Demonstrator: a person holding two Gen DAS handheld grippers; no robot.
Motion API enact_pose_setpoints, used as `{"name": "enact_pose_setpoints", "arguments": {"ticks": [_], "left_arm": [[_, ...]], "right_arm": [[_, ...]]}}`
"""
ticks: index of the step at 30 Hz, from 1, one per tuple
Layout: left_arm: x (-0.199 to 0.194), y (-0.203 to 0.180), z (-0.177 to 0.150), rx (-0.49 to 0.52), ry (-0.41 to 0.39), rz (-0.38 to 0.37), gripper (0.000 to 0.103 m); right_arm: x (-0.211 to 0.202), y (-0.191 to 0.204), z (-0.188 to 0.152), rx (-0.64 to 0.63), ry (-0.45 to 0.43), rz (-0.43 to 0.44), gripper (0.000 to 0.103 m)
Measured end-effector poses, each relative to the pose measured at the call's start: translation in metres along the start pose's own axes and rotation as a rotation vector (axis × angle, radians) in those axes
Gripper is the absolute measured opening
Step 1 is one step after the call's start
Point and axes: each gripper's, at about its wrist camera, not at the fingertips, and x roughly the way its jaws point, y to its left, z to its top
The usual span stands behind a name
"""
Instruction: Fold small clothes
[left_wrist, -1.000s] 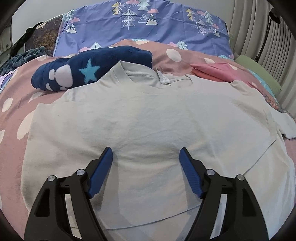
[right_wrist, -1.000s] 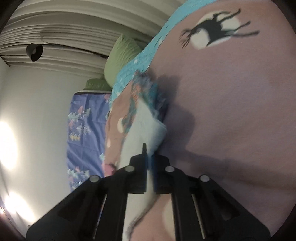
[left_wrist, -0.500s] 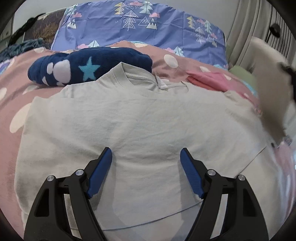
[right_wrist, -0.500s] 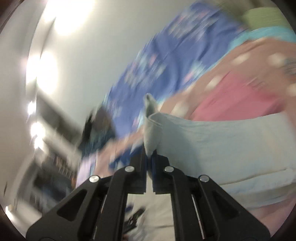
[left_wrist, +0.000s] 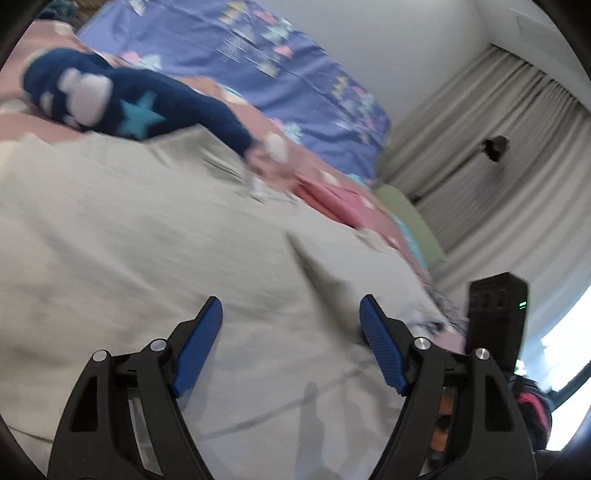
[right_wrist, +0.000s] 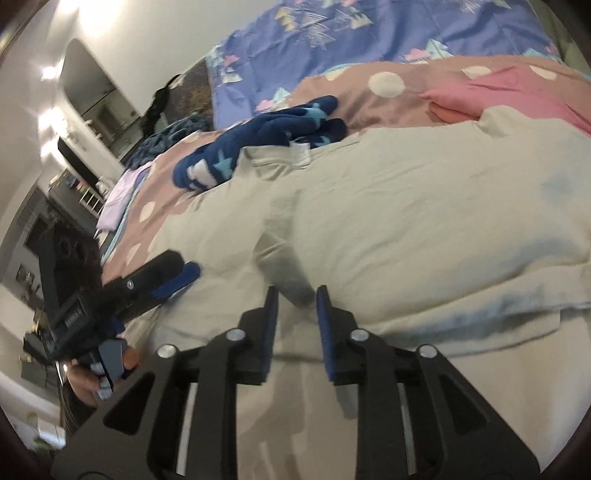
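Beige T-shirt lies spread flat on my pink dotted bedspread, its collar toward the navy star-patterned garment. My left gripper stands wide apart just above the shirt, holding nothing. My right gripper is opening, a narrow gap between its blue pads, with a fold of the shirt just ahead and nothing pinched. Motion blur smears the left view, and I cannot make out the collar label there.
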Motion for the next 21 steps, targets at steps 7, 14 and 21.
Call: {"name": "enact_pose_setpoints", "arguments": {"ticks": [7,14,21], "left_arm": [[0.043,-0.027,0.000,0.006,0.113,0.021,0.077],[0.095,-0.051,0.015,0.036,0.217,0.081,0.002],[0.078,-0.095,0.043,0.134,0.099,0.089,0.001]], "right_arm": [[-0.005,-0.007,-0.012,0.046,-0.018,-0.026,0.012],[-0.048,-0.072,-0.031,0.290,-0.129,-0.079,0.000],[-0.054,-0.075,-0.031,0.293,-0.147,-0.062,0.001]]}}
